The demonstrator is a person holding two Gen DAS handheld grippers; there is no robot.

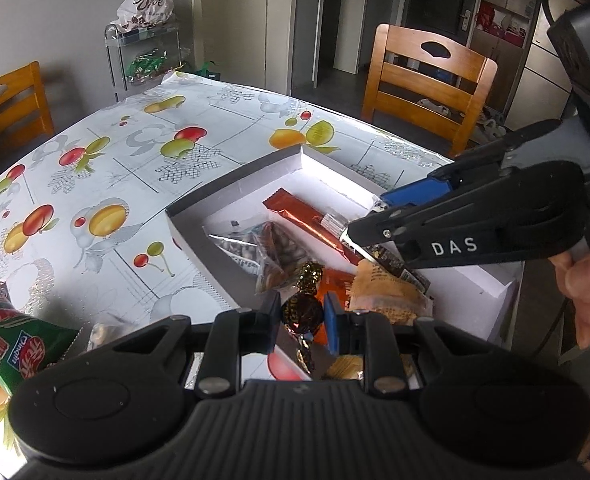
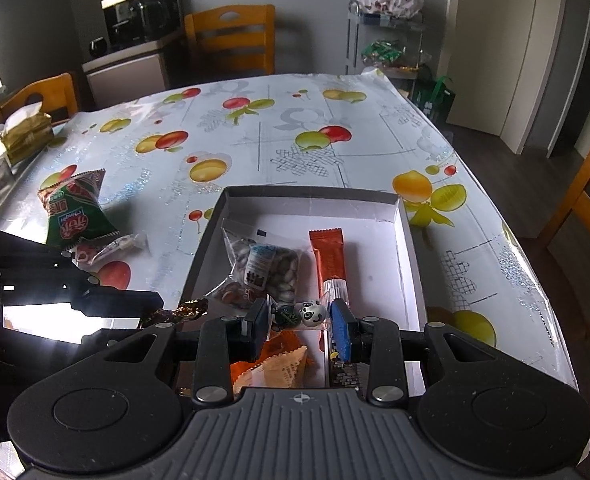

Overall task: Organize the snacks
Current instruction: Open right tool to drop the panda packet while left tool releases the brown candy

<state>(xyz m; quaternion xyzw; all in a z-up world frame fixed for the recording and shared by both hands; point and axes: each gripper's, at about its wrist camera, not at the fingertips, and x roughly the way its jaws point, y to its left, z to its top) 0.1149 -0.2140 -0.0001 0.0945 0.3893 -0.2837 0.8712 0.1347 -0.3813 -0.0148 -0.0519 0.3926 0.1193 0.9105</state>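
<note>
— Gold-flecked foil catches the light: the left claw (image 1: 301,322) is pinched tight on a dark wrapped candy (image 1: 302,312), hanging just above the near end of the shallow white box (image 1: 235,196) on the fruit-print tabletop (image 1: 107,168).

— And the other hand?

— Seen from its own camera, the right claw (image 2: 299,316) stands at a narrow gap, its pads closed on a small clear packet with a panda on it (image 2: 309,314), also over the box's near end. Both are angled downward.

— What is in the box already?

— An orange-brown bar wrapper (image 2: 329,260) lying lengthwise, a clear bag of nuts (image 2: 263,266) beside it, and tan and orange packets (image 2: 283,364) bunched at the near end, right under both claws.

— So how should the drop go?

— My judgement: the near end is crowded, while the far half of the box floor is bare. Carrying each sweet a little further in before letting go would keep the pile from spilling over the low wall. One claw at a time, too, since they hang close together and could knock.

— Anything left outside?

— A green crisp bag (image 2: 75,216) and a small red-and-white wrapped sweet (image 2: 107,250) lie on the tabletop left of the box, untouched. Those look like the next pickups.
</note>
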